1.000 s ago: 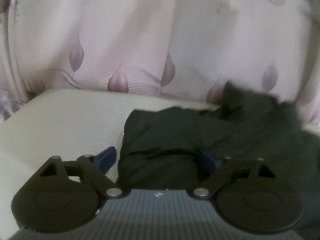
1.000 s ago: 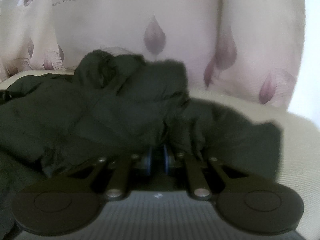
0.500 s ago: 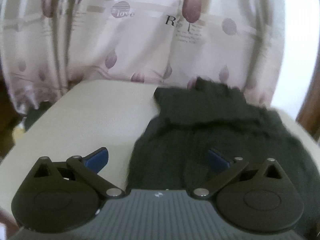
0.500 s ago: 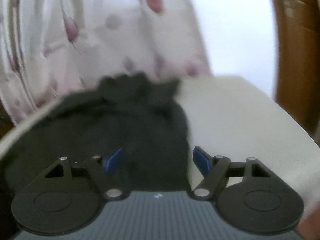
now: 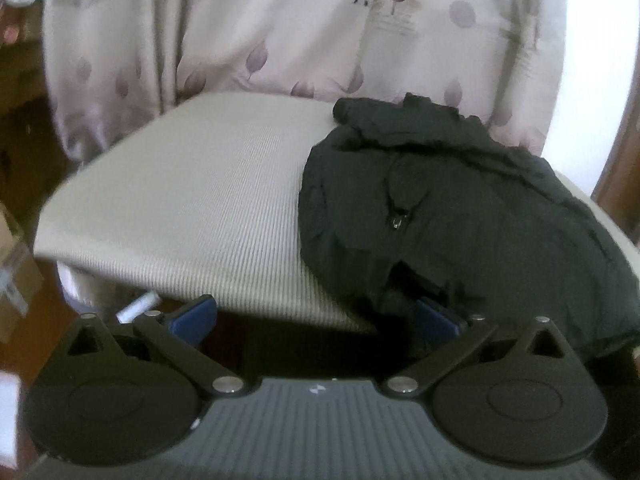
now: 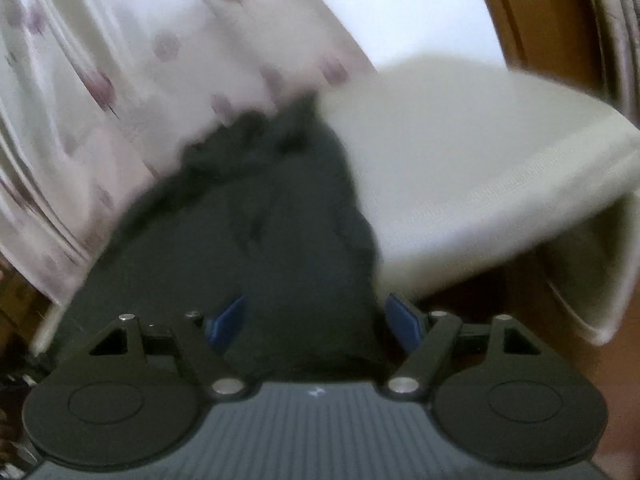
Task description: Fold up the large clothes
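- The crumpled black fabric jacket (image 5: 460,216) lies bunched on the right half of the ribbed cream-covered bench (image 5: 192,200), its near hem hanging over the front edge; a small metal zip pull shows near its middle
- Your left tongs (image 5: 314,318) stand wide apart, jaws just opened further; the left blue pad (image 5: 194,316) is over bare bench edge, the right pad against the hem without pressing it
- Your right tongs (image 6: 316,320) have just opened too, blue pads either side of the jacket's near fold, not clamped; this view is blurred
- A pale pink curtain with mauve leaf prints (image 5: 248,36) hangs behind the bench
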`<state>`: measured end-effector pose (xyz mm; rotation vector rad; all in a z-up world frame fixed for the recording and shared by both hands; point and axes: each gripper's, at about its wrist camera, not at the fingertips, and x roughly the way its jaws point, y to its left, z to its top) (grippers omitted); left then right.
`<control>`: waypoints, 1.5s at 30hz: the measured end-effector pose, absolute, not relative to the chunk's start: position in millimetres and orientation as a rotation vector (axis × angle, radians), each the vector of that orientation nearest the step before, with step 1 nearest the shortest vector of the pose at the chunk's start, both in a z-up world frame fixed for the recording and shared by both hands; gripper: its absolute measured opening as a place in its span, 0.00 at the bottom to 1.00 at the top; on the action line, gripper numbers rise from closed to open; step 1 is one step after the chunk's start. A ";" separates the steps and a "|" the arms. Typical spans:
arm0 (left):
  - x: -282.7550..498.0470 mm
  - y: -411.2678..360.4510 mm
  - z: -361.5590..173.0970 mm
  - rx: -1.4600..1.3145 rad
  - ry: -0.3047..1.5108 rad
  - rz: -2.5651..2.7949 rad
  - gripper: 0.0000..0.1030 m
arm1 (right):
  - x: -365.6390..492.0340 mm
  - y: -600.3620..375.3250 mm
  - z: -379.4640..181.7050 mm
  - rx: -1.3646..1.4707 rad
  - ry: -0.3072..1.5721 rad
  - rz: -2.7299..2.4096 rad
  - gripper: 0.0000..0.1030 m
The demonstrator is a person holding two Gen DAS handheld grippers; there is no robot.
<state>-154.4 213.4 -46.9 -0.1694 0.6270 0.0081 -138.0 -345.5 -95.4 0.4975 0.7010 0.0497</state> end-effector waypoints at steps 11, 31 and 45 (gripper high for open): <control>-142.8 216.5 -50.2 -0.191 0.644 -0.022 1.00 | -219.0 -405.7 -71.2 0.533 0.651 -0.128 0.80; -76.4 182.5 -68.6 -0.217 0.799 -0.198 0.39 | -105.6 -349.1 -128.8 0.888 0.730 0.178 0.81; -119.5 198.3 -19.9 -0.379 0.568 -0.216 0.10 | -120.5 -336.7 -88.9 0.916 0.586 0.312 0.09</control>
